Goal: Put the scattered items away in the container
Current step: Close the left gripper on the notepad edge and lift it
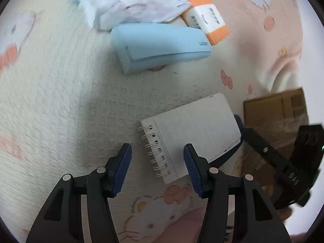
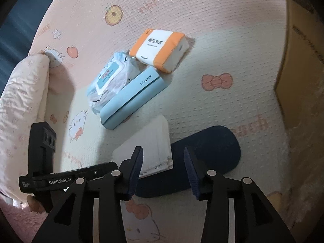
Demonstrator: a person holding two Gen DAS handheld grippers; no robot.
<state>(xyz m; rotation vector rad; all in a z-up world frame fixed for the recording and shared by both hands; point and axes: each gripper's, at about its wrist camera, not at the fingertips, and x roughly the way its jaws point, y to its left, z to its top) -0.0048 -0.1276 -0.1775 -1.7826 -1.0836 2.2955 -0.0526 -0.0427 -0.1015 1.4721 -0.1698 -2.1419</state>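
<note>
A white spiral notebook point(image 1: 192, 133) lies on the patterned mat, on top of a dark blue flat pad point(image 2: 204, 158); the notebook also shows in the right wrist view point(image 2: 149, 151). My left gripper point(image 1: 157, 170) is open just above the notebook's spiral edge. My right gripper point(image 2: 163, 172) is open over the notebook's corner and the blue pad. Farther off lie a light blue case point(image 1: 160, 44) point(image 2: 133, 99), a wet wipes pack point(image 1: 131, 6) point(image 2: 111, 79) and an orange and white tissue pack point(image 1: 206, 18) point(image 2: 160, 48). A cardboard box point(image 1: 275, 113) point(image 2: 299, 64) stands to the right.
The right gripper's body point(image 1: 283, 166) reaches in from the right in the left wrist view. The left gripper's body point(image 2: 60, 180) shows at the left in the right wrist view. A pale pillow point(image 2: 22, 93) lies at the mat's left edge.
</note>
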